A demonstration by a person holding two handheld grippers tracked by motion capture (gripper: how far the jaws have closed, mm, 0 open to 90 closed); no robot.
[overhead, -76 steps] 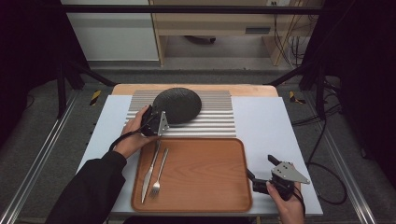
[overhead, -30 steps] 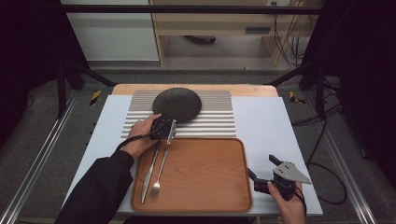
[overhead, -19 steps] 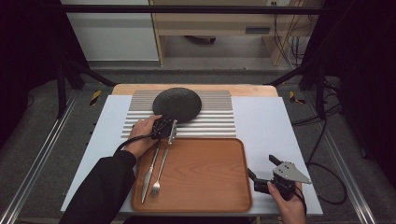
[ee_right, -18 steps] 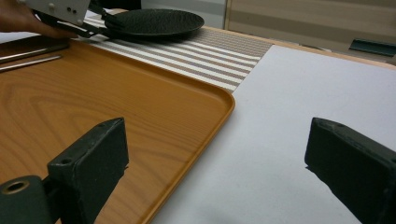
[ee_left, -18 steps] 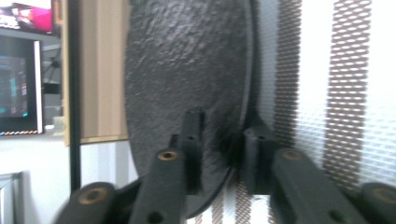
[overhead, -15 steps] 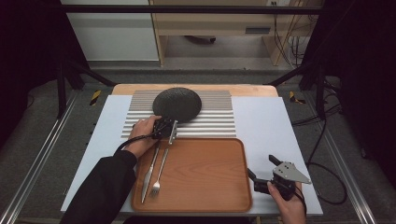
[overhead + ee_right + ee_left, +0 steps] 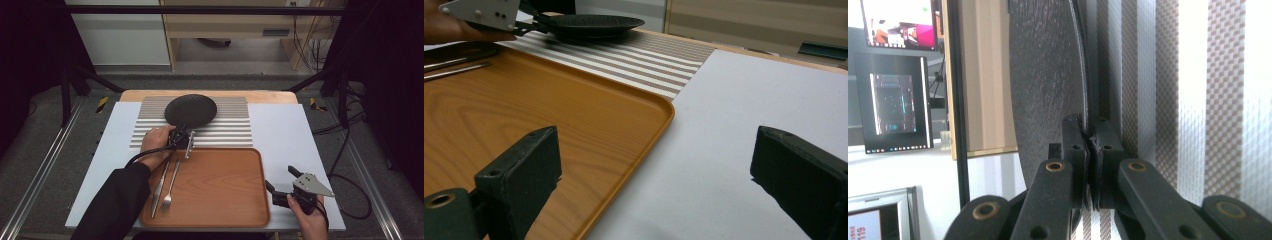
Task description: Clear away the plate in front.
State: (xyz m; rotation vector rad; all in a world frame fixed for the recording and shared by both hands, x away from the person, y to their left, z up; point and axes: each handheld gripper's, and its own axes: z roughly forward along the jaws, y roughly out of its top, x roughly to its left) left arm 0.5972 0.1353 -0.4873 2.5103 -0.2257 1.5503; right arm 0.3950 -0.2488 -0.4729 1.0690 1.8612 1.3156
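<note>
Plate gripped at its near rim

Left gripper (image 7: pixel 181 136) has just been closing, and its jaws now pinch the near rim of the black plate (image 7: pixel 191 110), which sits on the striped mat (image 7: pixel 230 125) toward the far edge of the tabletop (image 7: pixel 280 130). In the left gripper view the fingers (image 7: pixel 1075 150) clamp the plate (image 7: pixel 1048 75) edge between them. Right gripper (image 7: pixel 281 184) waits spread wide near the tabletop's near right corner, beside the wooden tray (image 7: pixel 220 185). A knife (image 7: pixel 160 185) and fork (image 7: pixel 170 187) lie along the tray's left side. The grasp looks complete; the next move likely calls for lifting the plate level and carrying it to the tray's bare middle.
</note>
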